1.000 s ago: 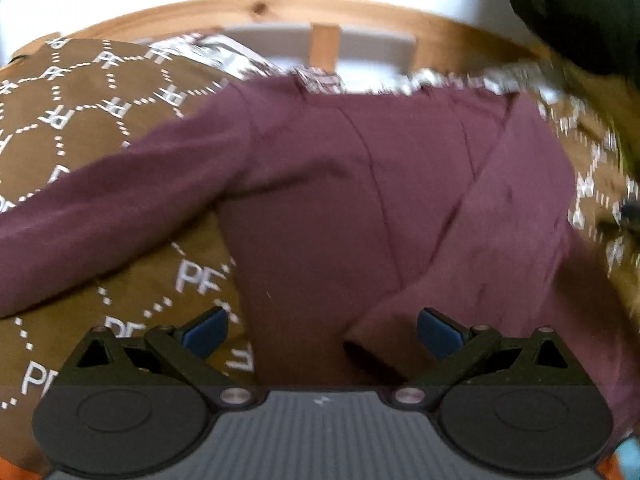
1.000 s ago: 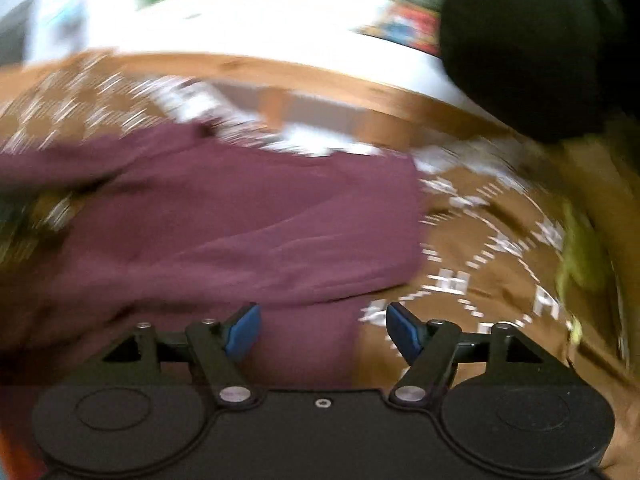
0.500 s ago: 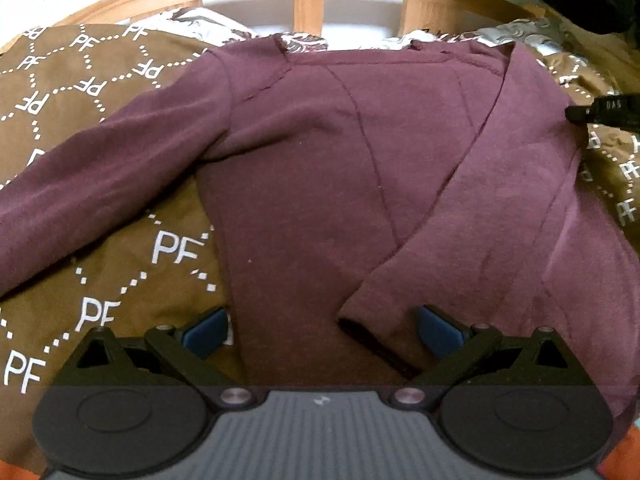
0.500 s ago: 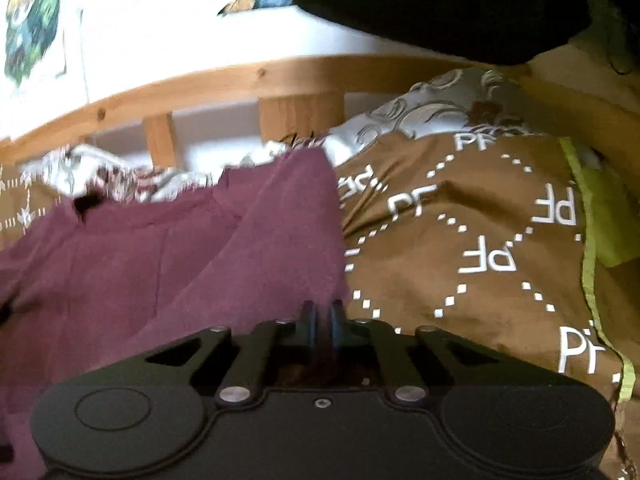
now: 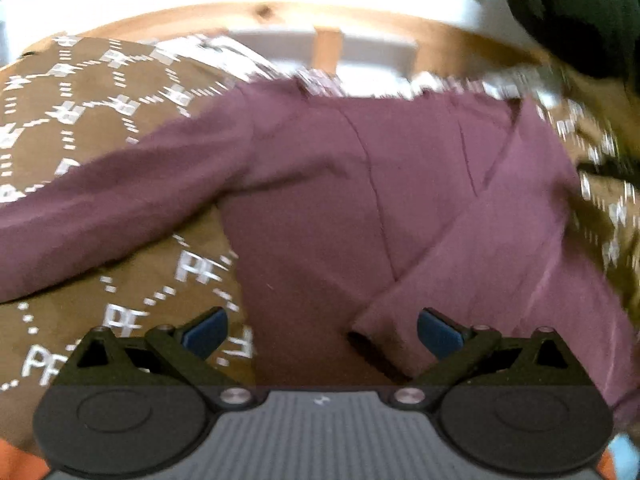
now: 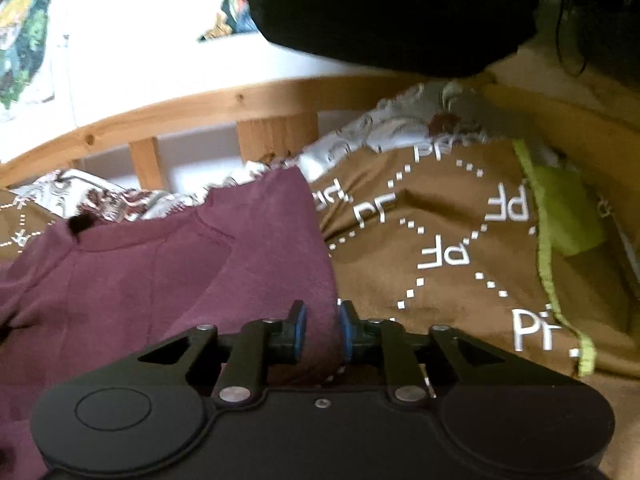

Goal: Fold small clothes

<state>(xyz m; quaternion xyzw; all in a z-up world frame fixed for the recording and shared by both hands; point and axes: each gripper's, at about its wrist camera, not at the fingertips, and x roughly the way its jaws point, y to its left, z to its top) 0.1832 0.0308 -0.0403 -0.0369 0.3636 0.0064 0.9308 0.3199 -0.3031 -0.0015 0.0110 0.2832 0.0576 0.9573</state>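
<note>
A maroon long-sleeved shirt (image 5: 360, 200) lies flat on a brown blanket, neck toward the headboard. Its right sleeve is folded across the body with the cuff (image 5: 372, 332) near my left gripper; the left sleeve (image 5: 100, 216) stretches out to the left. My left gripper (image 5: 322, 334) is open over the shirt's lower part, holding nothing. In the right wrist view my right gripper (image 6: 321, 334) has its blue pads a little apart, with the shirt's right edge (image 6: 320, 280) between them.
The brown blanket (image 6: 440, 260) with white "PF" print covers the bed. A wooden slatted headboard (image 6: 276, 136) runs along the far side. A patterned pillow (image 6: 380, 128), a lime green cloth (image 6: 568, 208) and a dark object (image 6: 400, 8) are at the right.
My right gripper was wide open a second ago, shut on the shirt's right edge half a second ago, and now its pads stand slightly apart. The left gripper stays open and has shifted.
</note>
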